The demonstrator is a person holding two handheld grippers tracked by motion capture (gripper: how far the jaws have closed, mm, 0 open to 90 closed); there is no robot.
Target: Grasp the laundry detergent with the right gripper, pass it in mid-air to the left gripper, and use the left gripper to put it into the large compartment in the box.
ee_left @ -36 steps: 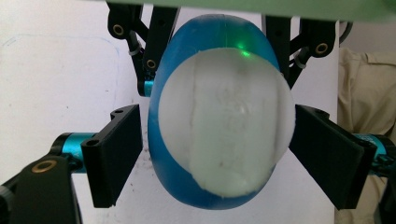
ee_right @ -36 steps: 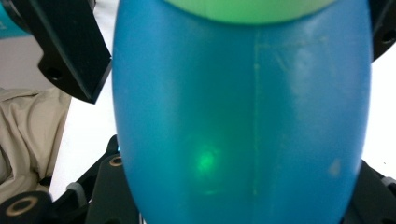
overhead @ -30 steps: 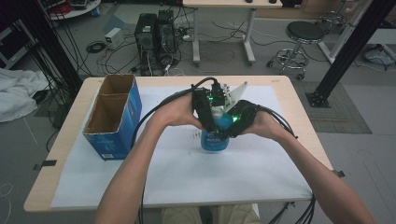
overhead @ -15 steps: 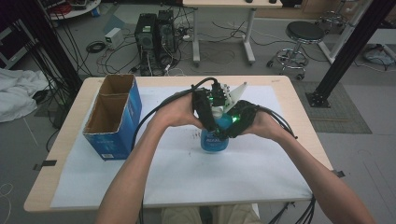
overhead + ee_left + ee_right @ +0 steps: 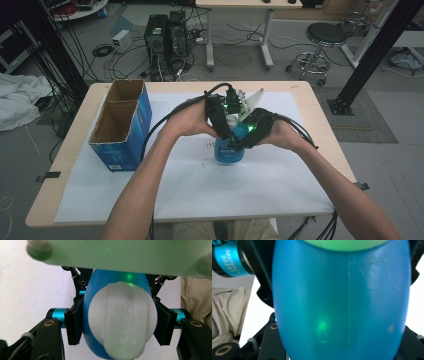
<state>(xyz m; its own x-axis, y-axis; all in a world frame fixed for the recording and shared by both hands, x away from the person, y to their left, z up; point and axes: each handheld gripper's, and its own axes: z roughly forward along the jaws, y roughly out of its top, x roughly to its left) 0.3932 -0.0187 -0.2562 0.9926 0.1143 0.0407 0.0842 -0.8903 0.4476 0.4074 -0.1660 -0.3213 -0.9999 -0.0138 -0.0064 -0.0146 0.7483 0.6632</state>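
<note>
Left gripper [image 5: 226, 131]: jaws just closed in, now pinching the white cap [image 5: 122, 317] from both sides.
Right gripper [image 5: 246, 140]: clamped on the blue bottle [image 5: 229, 150], gripping its body.
Blue bottle: upright on the white sheet [image 5: 200, 185], mid-table, between both hands.
White cap: atop the bottle, seen end-on in the left gripper view.
Cardboard box [image 5: 122, 125]: open-topped, well apart, left on the table [image 5: 65, 165].

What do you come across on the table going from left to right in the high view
Blue cardboard box → left gripper clamped on the cap of the blue bottle → right gripper gripping the bottle's body, all over the white sheet that covers the table.
</note>
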